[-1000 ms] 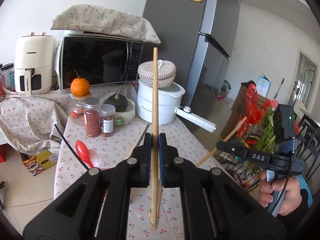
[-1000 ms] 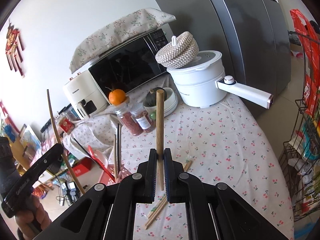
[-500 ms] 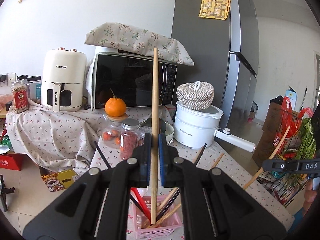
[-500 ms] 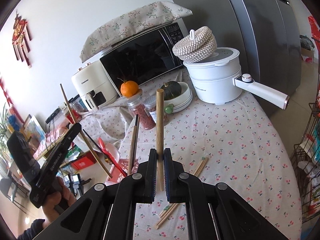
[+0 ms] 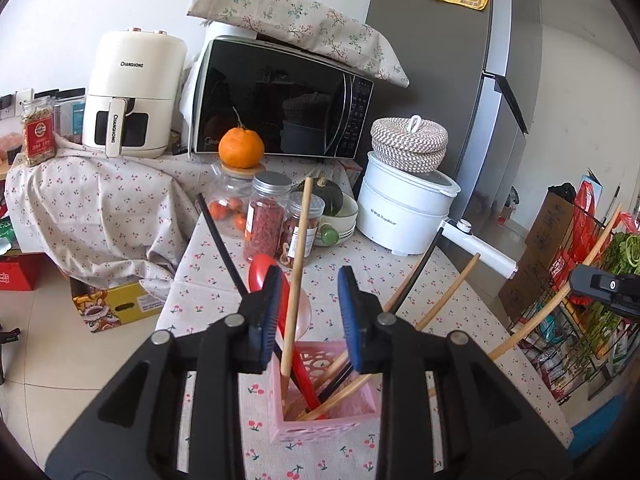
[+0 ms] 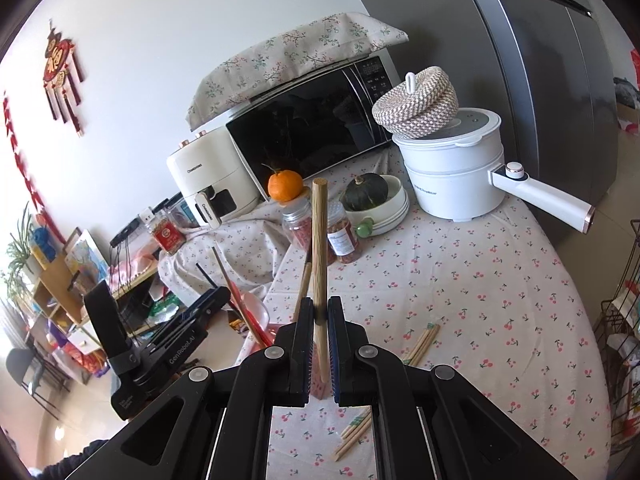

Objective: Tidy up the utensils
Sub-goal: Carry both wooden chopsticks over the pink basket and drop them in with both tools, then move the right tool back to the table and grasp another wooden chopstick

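Left wrist: left tool (image 5: 308, 312) spreading around pale wooden chopstick (image 5: 297, 276) leaning in pink holder (image 5: 362, 402).

left claw (image 5: 308, 312): jaws opening (tilted slightly downward) | right claw (image 6: 319, 328): clamped tight

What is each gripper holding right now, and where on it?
Right gripper pinches a wooden chopstick near its lower part. Left gripper is opening; nothing held.
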The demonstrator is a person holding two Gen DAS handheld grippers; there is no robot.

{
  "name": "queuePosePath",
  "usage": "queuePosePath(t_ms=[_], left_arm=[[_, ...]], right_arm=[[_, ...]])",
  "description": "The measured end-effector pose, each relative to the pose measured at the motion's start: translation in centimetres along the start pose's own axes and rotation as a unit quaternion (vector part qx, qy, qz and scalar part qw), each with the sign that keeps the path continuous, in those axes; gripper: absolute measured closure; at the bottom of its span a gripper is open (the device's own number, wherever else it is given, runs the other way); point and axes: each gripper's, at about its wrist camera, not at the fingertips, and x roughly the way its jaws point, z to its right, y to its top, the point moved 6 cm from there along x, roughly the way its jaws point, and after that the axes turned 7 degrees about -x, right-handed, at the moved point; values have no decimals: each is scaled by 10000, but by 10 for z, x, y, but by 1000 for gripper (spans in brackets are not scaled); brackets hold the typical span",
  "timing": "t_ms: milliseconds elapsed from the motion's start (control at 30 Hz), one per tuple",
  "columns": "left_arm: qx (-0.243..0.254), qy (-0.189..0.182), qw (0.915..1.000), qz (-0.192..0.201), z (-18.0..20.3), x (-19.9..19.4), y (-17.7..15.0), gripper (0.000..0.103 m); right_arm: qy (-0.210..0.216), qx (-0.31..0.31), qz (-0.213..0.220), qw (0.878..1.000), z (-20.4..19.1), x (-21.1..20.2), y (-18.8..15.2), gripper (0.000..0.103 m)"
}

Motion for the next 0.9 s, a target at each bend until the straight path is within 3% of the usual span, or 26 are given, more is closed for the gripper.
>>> queuePosePath(t_ms=[233, 433, 600, 900], left_arm=[[-212, 165, 9969, -733, -23, -19, -18, 48], [-345, 304, 9923, -1148, -46, -33, -40, 46], [-248, 404, 9889, -1412, -56, -36, -53, 46], [-233, 354, 9841, -1727, -55, -35, -58, 43]], right_arm=[[391, -23, 249, 9989, -25, -8, 12, 96], [349, -65, 466, 9983, -41, 10, 19, 96], [70, -218, 632, 9977, -54, 34, 21, 96], [-92, -416, 345, 9985, -63, 84, 9, 96]])
